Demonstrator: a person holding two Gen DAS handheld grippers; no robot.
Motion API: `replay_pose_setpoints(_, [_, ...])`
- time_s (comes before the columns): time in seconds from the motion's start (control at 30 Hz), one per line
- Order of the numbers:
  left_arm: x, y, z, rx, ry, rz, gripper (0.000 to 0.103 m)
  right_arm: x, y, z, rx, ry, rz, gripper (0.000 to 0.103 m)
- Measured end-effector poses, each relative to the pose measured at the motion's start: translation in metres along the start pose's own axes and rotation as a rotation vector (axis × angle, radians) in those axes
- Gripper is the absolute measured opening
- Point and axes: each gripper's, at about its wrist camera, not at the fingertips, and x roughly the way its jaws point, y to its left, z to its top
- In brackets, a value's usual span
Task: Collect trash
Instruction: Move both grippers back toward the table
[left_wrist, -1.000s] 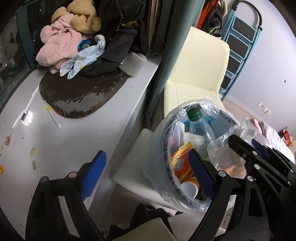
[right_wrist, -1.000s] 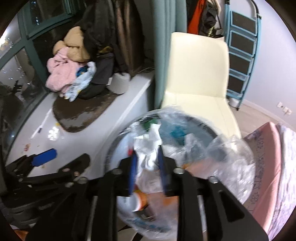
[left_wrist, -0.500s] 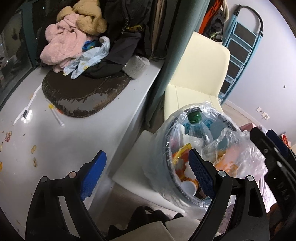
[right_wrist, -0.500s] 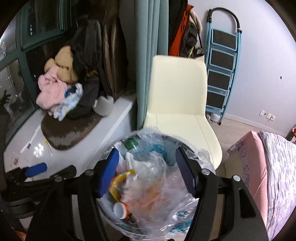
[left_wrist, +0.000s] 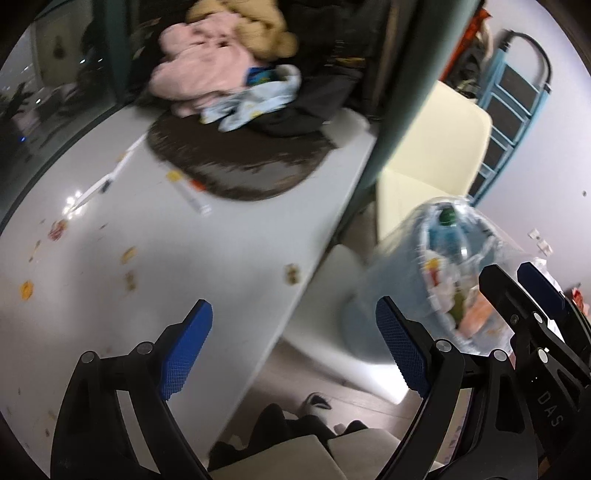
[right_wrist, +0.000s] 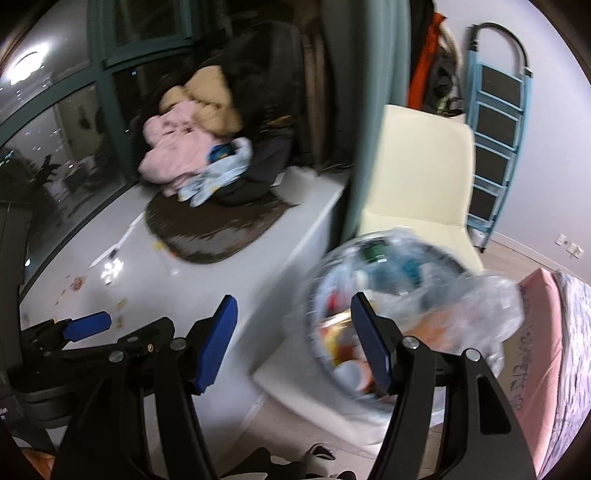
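A light-blue trash bin (left_wrist: 373, 306), lined with a clear bag, stands on a low white stool; it holds a green-capped bottle (left_wrist: 448, 216), wrappers and paper. My left gripper (left_wrist: 293, 332) is open and empty over the edge of the white ledge (left_wrist: 221, 266), left of the bin. My right gripper (right_wrist: 295, 332) is open with nothing between its pads; its right finger overlaps the bin (right_wrist: 314, 295). Small scraps (left_wrist: 129, 254) lie scattered on the ledge. The right gripper's fingers (left_wrist: 491, 280) show beside the bin in the left wrist view.
A brown mat (left_wrist: 240, 166) with piled clothes (left_wrist: 207, 74) sits at the ledge's far end. A cream chair (right_wrist: 417, 177) stands behind the bin, with a teal curtain (right_wrist: 376, 110), a blue step ladder (right_wrist: 495, 147), and a pink mattress (right_wrist: 535, 350) on the right.
The right gripper was shut on crumpled white paper over the bin; its jaws have opened and hold nothing. Both grippers have swung left, from the bin toward the ledge.
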Motion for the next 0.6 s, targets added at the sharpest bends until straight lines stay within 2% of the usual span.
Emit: replay_pose_setpoints(0.6, [-0.052, 0.191, -0.065, -0.25, 0.013, 0.12, 0.087, 0.0, 0.19, -0.034, -0.191, 0.058, 0.199, 0.061])
